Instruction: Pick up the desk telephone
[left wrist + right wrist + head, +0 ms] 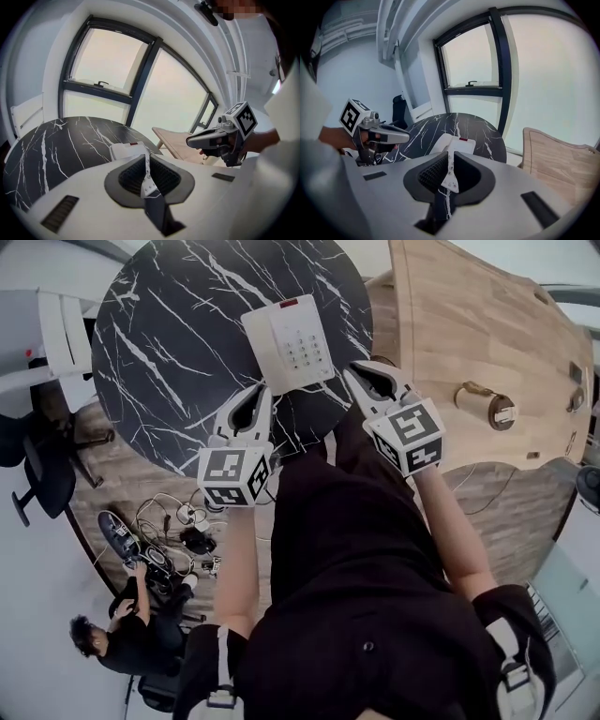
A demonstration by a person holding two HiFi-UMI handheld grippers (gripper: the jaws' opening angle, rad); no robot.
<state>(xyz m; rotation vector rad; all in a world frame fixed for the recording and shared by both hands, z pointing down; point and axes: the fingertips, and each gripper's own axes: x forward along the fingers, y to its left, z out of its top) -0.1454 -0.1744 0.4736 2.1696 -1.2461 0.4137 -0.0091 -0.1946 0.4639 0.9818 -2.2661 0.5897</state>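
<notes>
**A:** Desk telephone [291, 341] lies flat on the dark marbled desk [169, 362], keypad up, close to the edge nearest the person. Where are the tongs?

**B:** The left tongs [265, 392] and right tongs [352, 373] hover just short of it, one toward each near corner, not touching it. Both have their jaws pressed together and hold nothing.

**A:** What could go wrong from here?

**B:** If they arrive closed, I think the tips will nudge the phone across that smooth top instead of gripping it. The body looks wide and slick, so a pinch on one edge alone may let it tip or slip out. If the two sides lift unevenly, it could tilt and drop back onto the desk.

**A:** Any containers?

**B:** None that I can see on the desk. The phone is the only thing lying there.
</notes>
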